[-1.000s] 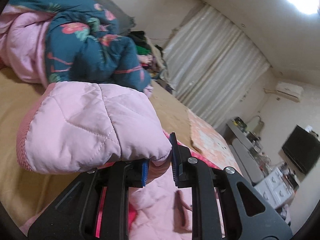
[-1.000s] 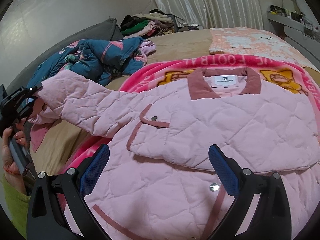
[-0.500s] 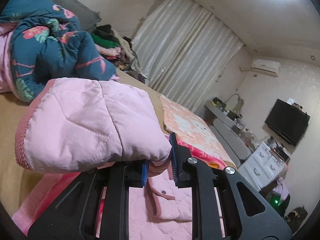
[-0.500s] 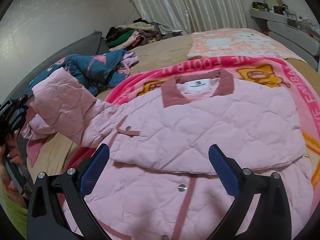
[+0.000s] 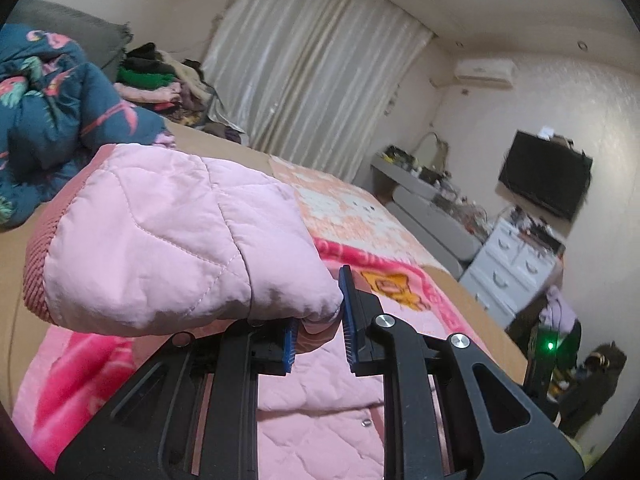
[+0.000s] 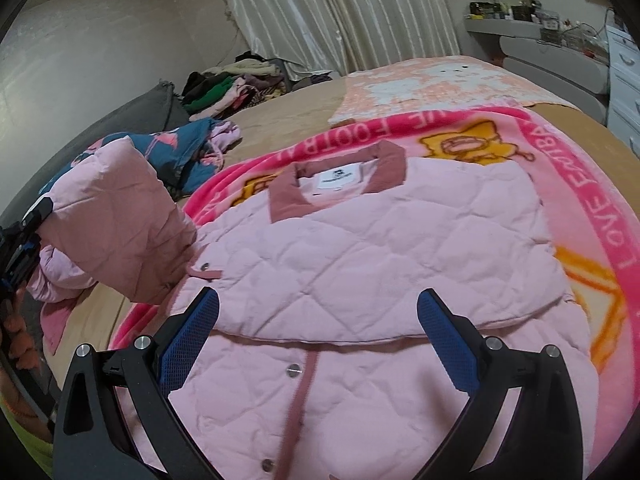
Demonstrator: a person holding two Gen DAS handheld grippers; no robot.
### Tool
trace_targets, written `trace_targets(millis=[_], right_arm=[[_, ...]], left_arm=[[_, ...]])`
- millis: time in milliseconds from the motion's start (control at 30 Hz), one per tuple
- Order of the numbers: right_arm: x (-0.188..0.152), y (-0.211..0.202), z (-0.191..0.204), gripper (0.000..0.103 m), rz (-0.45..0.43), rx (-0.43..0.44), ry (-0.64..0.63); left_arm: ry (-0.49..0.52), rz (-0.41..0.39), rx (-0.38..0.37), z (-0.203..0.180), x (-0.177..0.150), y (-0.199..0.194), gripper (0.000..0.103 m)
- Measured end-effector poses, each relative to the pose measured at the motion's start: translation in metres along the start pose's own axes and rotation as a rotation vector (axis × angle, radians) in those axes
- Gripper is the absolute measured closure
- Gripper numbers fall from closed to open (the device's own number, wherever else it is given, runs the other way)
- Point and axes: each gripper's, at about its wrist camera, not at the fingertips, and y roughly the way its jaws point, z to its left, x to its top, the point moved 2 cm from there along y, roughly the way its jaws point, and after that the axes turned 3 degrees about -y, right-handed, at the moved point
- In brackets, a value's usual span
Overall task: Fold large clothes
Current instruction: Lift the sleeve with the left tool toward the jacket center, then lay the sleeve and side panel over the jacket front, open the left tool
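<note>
A pink quilted jacket (image 6: pixel 380 248) with a dusty-rose collar (image 6: pixel 340 184) lies front up on a bright pink blanket (image 6: pixel 592 208) on the bed. One side is folded across its chest. My left gripper (image 5: pixel 318 320) is shut on the other sleeve (image 5: pixel 168 248) near its ribbed cuff and holds it up off the bed. In the right wrist view that raised sleeve (image 6: pixel 116 220) bends over at the jacket's left edge, with the left gripper (image 6: pixel 24 240) at the frame's edge. My right gripper (image 6: pixel 319 304) hangs open above the jacket's lower front, holding nothing.
A dark blue floral garment (image 6: pixel 188 148) lies crumpled at the left on the tan bed sheet (image 6: pixel 296 120). A pile of clothes (image 6: pixel 228 88) sits by the curtain. A white dresser (image 5: pixel 516 272) and a TV (image 5: pixel 546 188) stand beyond the bed's right side.
My left gripper has carried the held sleeve across toward the jacket's body, so the sleeve now bends upward beside it. The right gripper has drifted right over the jacket, still open.
</note>
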Motion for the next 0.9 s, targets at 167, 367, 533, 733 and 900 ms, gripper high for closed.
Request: trace_targets(millis=[167,367,533,733,900], right_arm=[[0.001,-0.009,-0.022,0.004,-0.019,-0.015,0.037],[0.000,-0.022,-0.046,0.004,-0.042,-0.009,0.075],[-0.004,-0.030,-0.065,0.004,-0.047,-0.002,0.103],[-0.009,-0.038,-0.086,0.004,-0.052,0.003,0.134],[-0.013,-0.048,-0.103,0.004,-0.066,0.003,0.171]], left_arm=[[0.053,0.036,0.016,-0.026,-0.011,0.020,0.092],[0.141,0.101,0.039,-0.059,-0.030,0.047,0.092],[0.188,0.158,0.055,-0.076,-0.049,0.063,0.092],[0.254,0.213,0.085,-0.092,-0.068,0.077,0.092],[0.315,0.265,0.121,-0.104,-0.088,0.089,0.092]])
